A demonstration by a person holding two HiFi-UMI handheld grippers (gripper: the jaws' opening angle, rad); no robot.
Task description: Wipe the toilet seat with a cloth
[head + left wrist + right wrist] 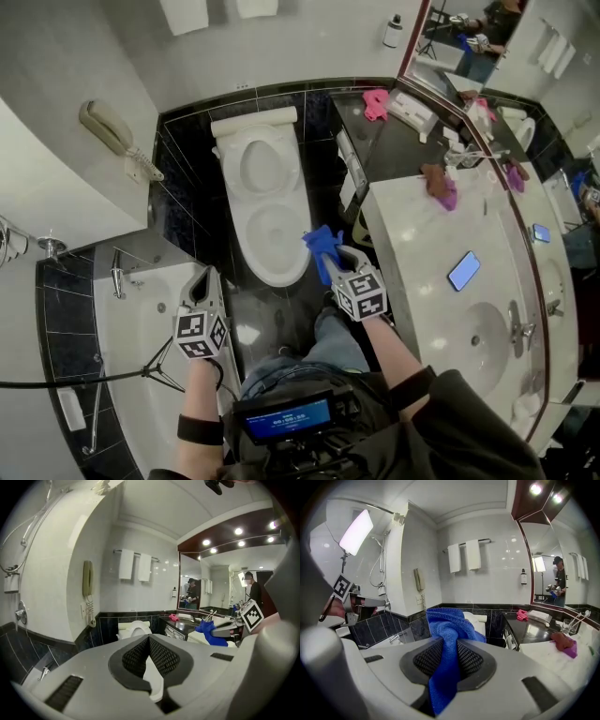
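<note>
Right tongs (449, 657) are clamped on the blue cloth (449, 620), just off the toilet seat's (249, 247) near-right edge. Left tongs (149, 644), closed and empty, hover off its near-left. Pinched by one fold, the cloth could drag loose into the bowl (274, 230).

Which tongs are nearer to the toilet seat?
Right. The right tongs, holding the blue cloth, are beside the toilet seat, at its front right; the left tongs are farther, front left.

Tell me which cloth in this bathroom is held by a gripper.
The blue cloth, clamped in the right gripper. The pink cloth lies on the dark counter, and the brown-and-purple cloth on the white vanity.
</note>
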